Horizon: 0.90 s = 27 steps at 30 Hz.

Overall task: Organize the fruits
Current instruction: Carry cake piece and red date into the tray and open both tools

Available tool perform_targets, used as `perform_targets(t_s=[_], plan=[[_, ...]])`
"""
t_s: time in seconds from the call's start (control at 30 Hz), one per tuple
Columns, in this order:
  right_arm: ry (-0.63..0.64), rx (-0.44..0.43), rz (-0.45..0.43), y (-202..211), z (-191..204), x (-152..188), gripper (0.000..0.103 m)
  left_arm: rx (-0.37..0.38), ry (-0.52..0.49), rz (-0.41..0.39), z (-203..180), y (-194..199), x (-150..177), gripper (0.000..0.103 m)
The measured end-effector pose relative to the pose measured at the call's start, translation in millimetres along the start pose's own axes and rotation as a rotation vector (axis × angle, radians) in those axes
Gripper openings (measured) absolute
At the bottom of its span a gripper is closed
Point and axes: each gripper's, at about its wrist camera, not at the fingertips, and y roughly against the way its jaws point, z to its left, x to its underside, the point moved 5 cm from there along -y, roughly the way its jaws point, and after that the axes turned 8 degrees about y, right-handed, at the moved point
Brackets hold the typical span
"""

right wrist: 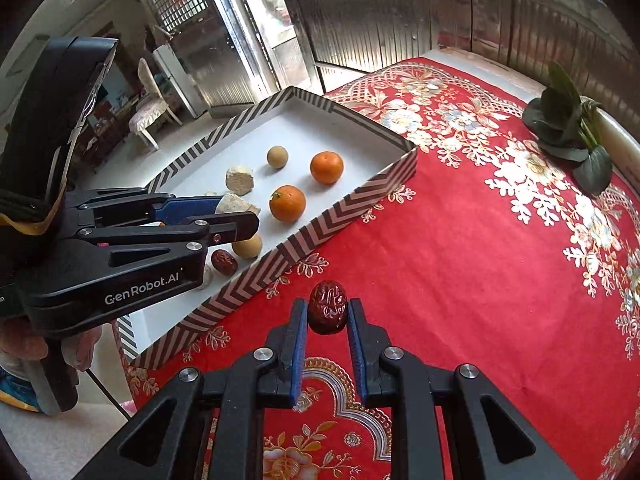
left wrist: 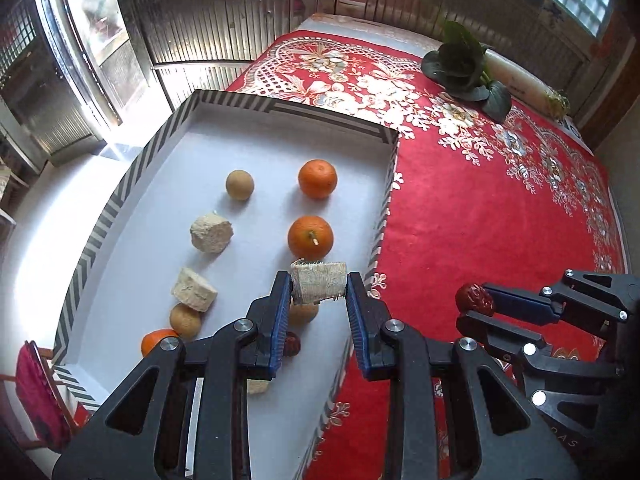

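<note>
**Over the tray's near edge, both claws loaded**

Low in the left wrist view, I have my left claw [left wrist: 319, 286] pinched on a pale fibrous chunk [left wrist: 318, 283], its pads pressing the two flat cut sides. It hangs over the white floor of the striped tray [left wrist: 224, 98], just below the nearer orange [left wrist: 310, 237] in the frame. A second orange [left wrist: 317, 179], round tan fruits and two more pale chunks lie higher and to the left in the tray. A red date [left wrist: 291, 344] peeks out beside my left finger.

Bottom centre of the right wrist view, my right claw [right wrist: 327, 314] is closed nearly tight on a wrinkled red date [right wrist: 327, 312], held upright with its long axis running along the fingers. It sits over the red flowered cloth [right wrist: 460, 264], outside the tray, whose striped wall runs up and to the left of it.

What I judge the next move turns on: the tray lies to the upper left of the right claw, and the other date [right wrist: 223, 261] rests just inside that near wall, under my left claw. The right hand is the nearer one to it, but I would need the left out of the way first, since the two would crowd the same corner.
</note>
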Motion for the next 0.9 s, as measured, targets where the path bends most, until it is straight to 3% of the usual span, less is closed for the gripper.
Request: perform_targets(t_s=[0.9], plan=[[0.173, -0.134, 0.055, -59.4, 56.6, -70.8, 0.019, -0.078, 0.244, 0.018, 103.8, -12.8, -22.5, 0.027]])
